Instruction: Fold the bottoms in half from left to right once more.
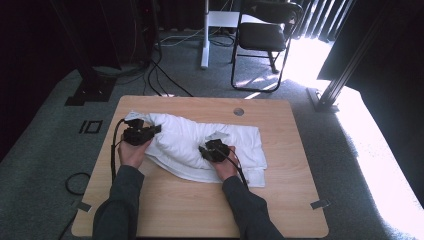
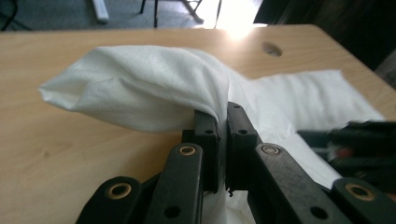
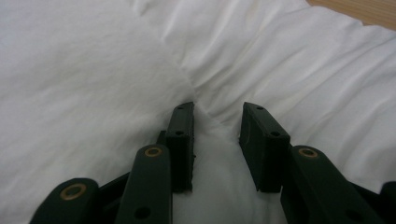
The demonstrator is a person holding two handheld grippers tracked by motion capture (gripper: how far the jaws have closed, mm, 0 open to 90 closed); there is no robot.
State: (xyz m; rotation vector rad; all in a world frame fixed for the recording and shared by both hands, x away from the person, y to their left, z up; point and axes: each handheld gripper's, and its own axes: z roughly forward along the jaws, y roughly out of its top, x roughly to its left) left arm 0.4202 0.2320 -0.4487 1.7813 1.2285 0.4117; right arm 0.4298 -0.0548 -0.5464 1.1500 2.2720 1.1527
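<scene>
Gripper work came first at the left: the left gripper (image 2: 222,128) had its jaws closed on a fold of the white cloth (image 1: 200,142), pinching an edge so that a loose pouch of fabric rose and bulged toward the far left of it. The right gripper (image 3: 216,135) sat on the middle of the cloth with its jaws parted, a small ridge of fabric gathered between them but not yet clamped.

The cloth lay rumpled and partly folded across the middle of the wooden tabletop (image 1: 280,210), spreading from the left gripper toward the right, with layered edges showing along its near side.

Several things looked liable to go wrong. The left pinch held only a thin edge, so a sharp pull could have slid the fabric out. If the right gripper had closed where it stood, it might have caught more than one layer, or only a wrinkle, and dragged the stacked edges askew. Pulling the two hands apart unevenly could have bunched the cloth or swept it toward the tabletop's near edge.

Beyond the tabletop stood a black folding chair (image 1: 263,35) on grey carpet, well apart from the work.
</scene>
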